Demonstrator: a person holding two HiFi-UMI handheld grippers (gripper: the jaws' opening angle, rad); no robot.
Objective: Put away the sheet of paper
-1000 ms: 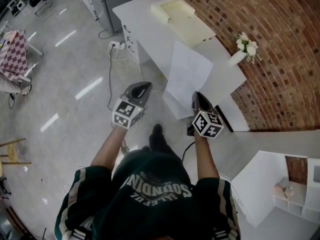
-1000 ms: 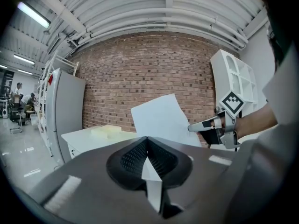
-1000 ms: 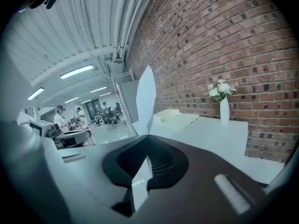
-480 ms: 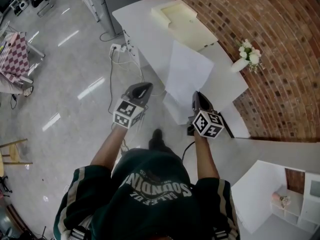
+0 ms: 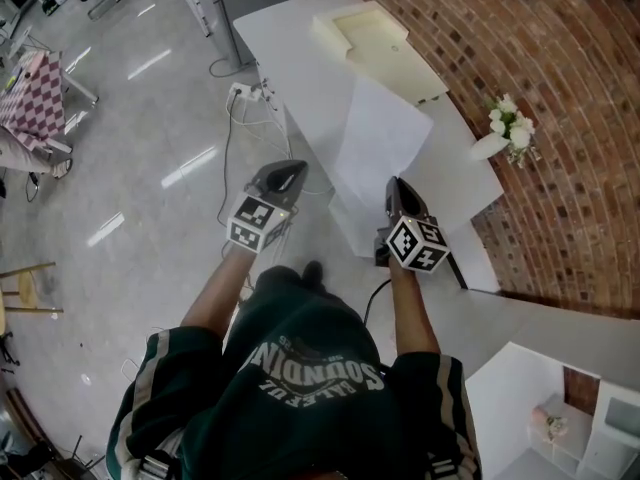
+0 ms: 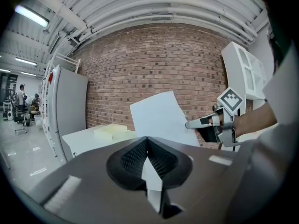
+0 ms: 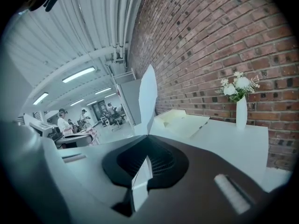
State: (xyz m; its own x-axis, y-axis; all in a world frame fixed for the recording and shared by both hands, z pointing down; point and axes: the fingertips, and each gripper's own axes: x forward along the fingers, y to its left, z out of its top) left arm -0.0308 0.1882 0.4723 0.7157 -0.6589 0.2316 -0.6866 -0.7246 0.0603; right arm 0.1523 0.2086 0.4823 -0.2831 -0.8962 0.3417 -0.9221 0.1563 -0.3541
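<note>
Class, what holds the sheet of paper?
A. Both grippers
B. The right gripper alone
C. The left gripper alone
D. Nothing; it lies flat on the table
B: the right gripper is shut on an edge of the sheet of paper; the left gripper is shut on nothing, apart from it.

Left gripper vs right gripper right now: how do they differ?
The dark right gripper is shut on the near edge of the white sheet of paper. The dark left gripper is shut on nothing. In the head view the right gripper shows against the white table, the left gripper against the grey floor. Shared: jaws together, both pointing toward the table.
</note>
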